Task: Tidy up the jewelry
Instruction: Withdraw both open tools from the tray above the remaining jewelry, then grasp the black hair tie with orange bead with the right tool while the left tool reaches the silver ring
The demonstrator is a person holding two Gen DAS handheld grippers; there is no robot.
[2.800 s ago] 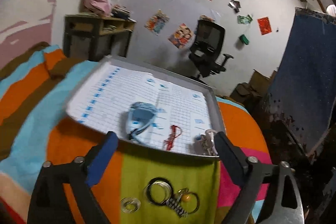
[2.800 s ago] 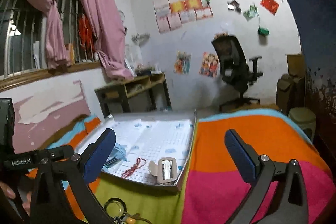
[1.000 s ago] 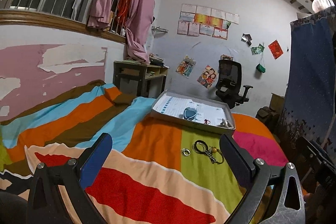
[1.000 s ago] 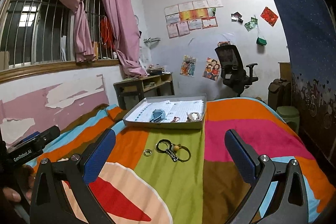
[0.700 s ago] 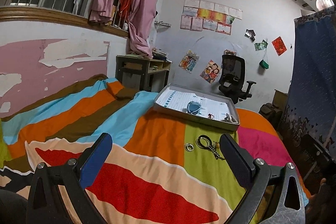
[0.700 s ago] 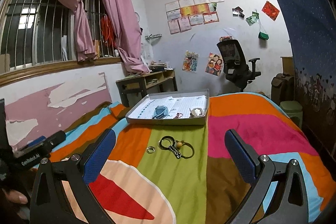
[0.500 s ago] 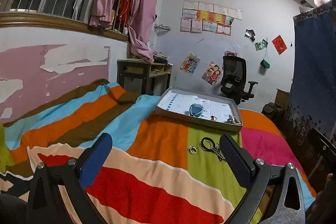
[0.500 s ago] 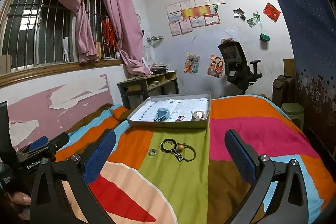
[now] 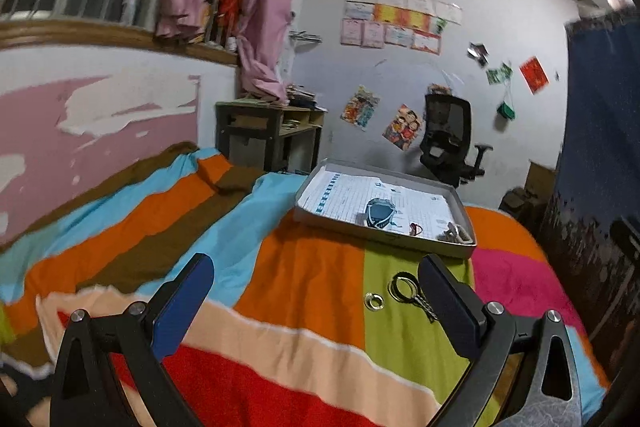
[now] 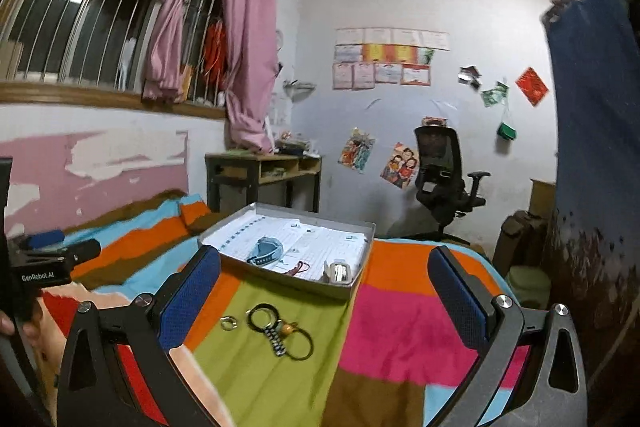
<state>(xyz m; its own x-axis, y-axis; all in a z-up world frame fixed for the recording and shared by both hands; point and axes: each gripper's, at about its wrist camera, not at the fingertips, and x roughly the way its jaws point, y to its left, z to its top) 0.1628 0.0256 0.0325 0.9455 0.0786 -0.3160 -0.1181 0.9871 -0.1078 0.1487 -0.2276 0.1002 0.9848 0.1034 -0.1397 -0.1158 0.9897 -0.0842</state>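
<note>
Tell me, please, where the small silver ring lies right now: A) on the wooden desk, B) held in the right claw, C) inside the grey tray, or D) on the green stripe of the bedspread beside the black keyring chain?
D: the small silver ring lies on the green stripe of the bedspread, just left of the black keyring chain and in front of the grey tray.

Obscured and indistinct items

Left gripper's right finger (image 9: pixel 448 303) covered part of the keychain (image 9: pixel 416 297); the tray's (image 10: pixel 352 289) small red item (image 10: pixel 300 268) was too small to identify.
</note>
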